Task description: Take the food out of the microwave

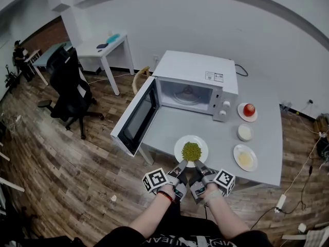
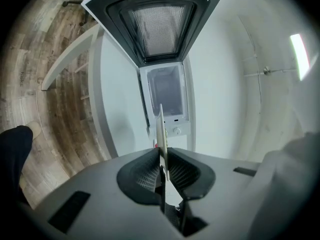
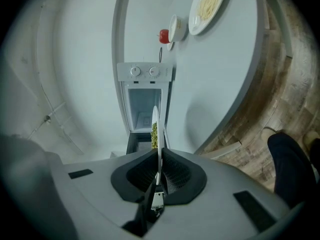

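A white plate (image 1: 200,141) heaped with green food (image 1: 191,151) hangs over the near edge of the grey table (image 1: 267,148), in front of the open white microwave (image 1: 198,66). My left gripper (image 1: 181,166) is shut on the plate's near-left rim, and my right gripper (image 1: 200,166) is shut on its near-right rim. The left gripper view shows the plate edge-on (image 2: 160,129) between the pads of that gripper (image 2: 163,171). In the right gripper view the plate (image 3: 157,149) and green food (image 3: 154,133) stand between the jaws of that gripper (image 3: 158,170). The microwave's cavity holds only its glass turntable (image 1: 186,94).
The microwave door (image 1: 134,118) swings out left past the table edge. Right of the microwave sit a saucer with a red fruit (image 1: 249,110), a small white bowl (image 1: 245,133) and a plate of pale noodles (image 1: 245,158). A black office chair (image 1: 69,86) and white desk (image 1: 103,48) stand left.
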Action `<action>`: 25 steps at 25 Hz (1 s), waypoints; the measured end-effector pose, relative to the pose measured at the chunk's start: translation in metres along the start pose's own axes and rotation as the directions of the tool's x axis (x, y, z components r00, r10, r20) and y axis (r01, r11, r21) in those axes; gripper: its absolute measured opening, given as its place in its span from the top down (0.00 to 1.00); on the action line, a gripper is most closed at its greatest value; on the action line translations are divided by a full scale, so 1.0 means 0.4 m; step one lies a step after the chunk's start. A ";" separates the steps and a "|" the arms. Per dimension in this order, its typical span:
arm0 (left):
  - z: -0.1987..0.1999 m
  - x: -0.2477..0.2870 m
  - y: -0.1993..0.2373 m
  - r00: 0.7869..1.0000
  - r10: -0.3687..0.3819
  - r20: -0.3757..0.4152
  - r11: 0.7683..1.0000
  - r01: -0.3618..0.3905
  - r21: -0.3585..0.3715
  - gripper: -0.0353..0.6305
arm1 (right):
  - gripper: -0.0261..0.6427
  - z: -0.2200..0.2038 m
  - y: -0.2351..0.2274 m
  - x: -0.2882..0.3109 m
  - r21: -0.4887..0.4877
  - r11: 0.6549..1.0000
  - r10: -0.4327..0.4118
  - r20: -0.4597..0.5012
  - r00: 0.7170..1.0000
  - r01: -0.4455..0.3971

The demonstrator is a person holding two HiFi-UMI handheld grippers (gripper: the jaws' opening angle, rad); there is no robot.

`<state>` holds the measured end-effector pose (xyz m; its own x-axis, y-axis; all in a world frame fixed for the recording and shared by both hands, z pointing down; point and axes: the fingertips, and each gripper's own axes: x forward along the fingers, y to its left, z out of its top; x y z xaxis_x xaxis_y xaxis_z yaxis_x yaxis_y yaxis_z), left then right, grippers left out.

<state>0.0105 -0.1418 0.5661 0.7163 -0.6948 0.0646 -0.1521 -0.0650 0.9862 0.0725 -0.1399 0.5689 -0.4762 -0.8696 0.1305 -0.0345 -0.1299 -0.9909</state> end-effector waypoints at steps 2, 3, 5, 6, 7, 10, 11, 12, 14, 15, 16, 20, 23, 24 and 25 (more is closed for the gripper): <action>-0.019 -0.020 0.001 1.000 0.000 0.005 1.000 0.000 -0.005 0.87 | 0.89 -0.014 -0.003 -0.021 -0.001 1.000 0.003 -0.004 1.000 -0.003; -0.027 -0.029 0.001 1.000 0.000 0.008 1.000 0.000 -0.006 0.87 | 0.89 -0.020 -0.005 -0.031 -0.003 1.000 0.003 -0.006 1.000 -0.003; -0.044 -0.047 0.000 1.000 -0.001 0.013 1.000 0.001 -0.007 0.87 | 0.89 -0.032 -0.009 -0.051 -0.002 1.000 0.006 -0.010 1.000 -0.006; -0.052 -0.056 0.000 1.000 -0.002 0.016 1.000 0.002 -0.007 0.87 | 0.89 -0.040 -0.010 -0.061 0.003 1.000 0.007 -0.012 1.000 -0.007; -0.060 -0.065 0.000 1.000 -0.001 0.018 1.000 0.001 -0.008 0.87 | 0.89 -0.048 -0.013 -0.072 0.011 1.000 0.006 -0.013 1.000 -0.006; -0.082 -0.093 0.004 1.000 0.004 0.025 1.000 -0.004 -0.010 0.87 | 0.89 -0.066 -0.027 -0.097 0.018 1.000 0.000 -0.021 1.000 0.000; -0.088 -0.100 0.005 1.000 0.006 0.028 1.000 -0.006 -0.010 0.87 | 0.89 -0.070 -0.030 -0.104 0.016 1.000 0.000 -0.024 1.000 0.000; -0.093 -0.107 0.006 1.000 0.008 0.030 1.000 -0.008 -0.011 0.87 | 0.89 -0.075 -0.033 -0.110 0.016 1.000 -0.001 -0.027 1.000 0.001; -0.102 -0.121 0.010 0.999 0.012 0.033 1.000 -0.012 -0.013 0.87 | 0.89 -0.086 -0.039 -0.119 0.024 1.000 -0.005 -0.032 0.999 0.005; -0.104 -0.127 0.012 0.999 0.015 0.033 1.000 -0.014 -0.013 0.87 | 0.89 -0.091 -0.042 -0.121 0.026 1.000 -0.006 -0.035 0.999 0.007; -0.104 -0.132 0.013 0.999 0.017 0.033 1.000 -0.016 -0.013 0.87 | 0.89 -0.096 -0.044 -0.123 0.029 1.000 -0.008 -0.037 0.999 0.009; -0.099 -0.140 0.012 0.999 0.016 0.033 1.000 -0.015 -0.014 0.87 | 0.89 -0.106 -0.047 -0.122 0.050 0.999 -0.011 -0.037 0.999 0.013; -0.095 -0.141 0.008 1.000 0.009 0.026 1.000 -0.009 -0.011 0.87 | 0.89 -0.106 -0.036 -0.118 0.027 1.000 0.005 -0.031 0.999 -0.004; -0.096 -0.141 0.008 1.000 0.007 0.022 1.000 -0.007 -0.012 0.87 | 0.89 -0.106 -0.036 -0.120 0.024 1.000 0.007 -0.028 1.000 -0.006; -0.099 -0.142 0.009 1.000 0.007 0.018 1.000 -0.007 -0.015 0.87 | 0.89 -0.108 -0.037 -0.123 0.026 1.000 0.004 -0.024 1.000 -0.003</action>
<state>-0.0039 -0.0742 0.5720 0.7031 -0.7078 0.0686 -0.1467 -0.0500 0.9879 0.0584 -0.0746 0.5759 -0.4975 -0.8583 0.1257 -0.0100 -0.1392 -0.9902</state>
